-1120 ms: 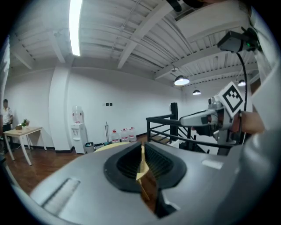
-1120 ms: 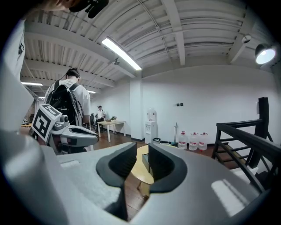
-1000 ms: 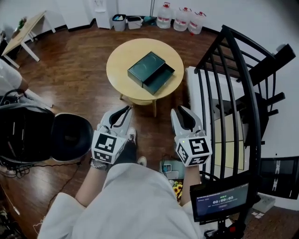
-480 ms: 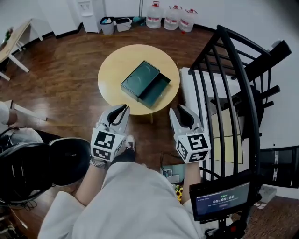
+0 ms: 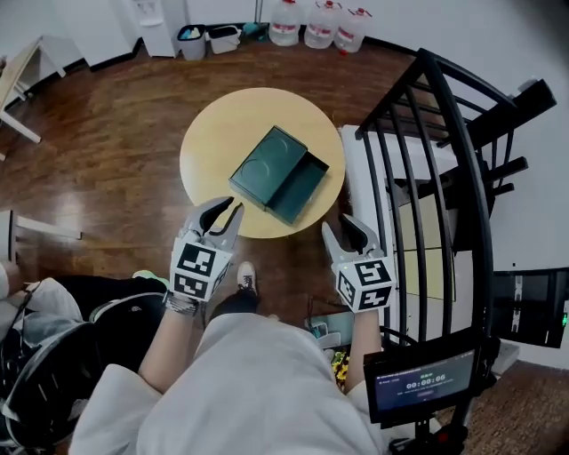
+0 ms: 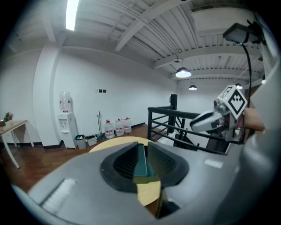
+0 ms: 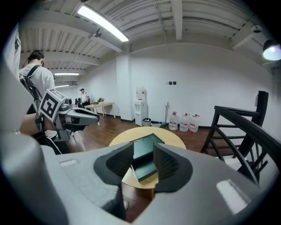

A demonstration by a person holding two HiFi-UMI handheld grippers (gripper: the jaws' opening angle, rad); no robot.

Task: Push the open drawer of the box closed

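A dark green box lies on a round wooden table, its drawer pulled out toward the railing side. My left gripper hovers over the table's near edge, just short of the box, with nothing between its opening jaws. Off the table's near right edge, my right gripper is also opening and empty. In the left gripper view the box shows end-on through the gap. The right gripper view shows the box and the open drawer ahead.
A black metal railing runs along the right, close to the right gripper. Water bottles and bins line the far wall. A small screen sits at lower right and a black bag at lower left.
Both grippers have moved forward to the table's near edge, and the table and box now lie closer below. Both pairs of jaws stand wider apart than before.
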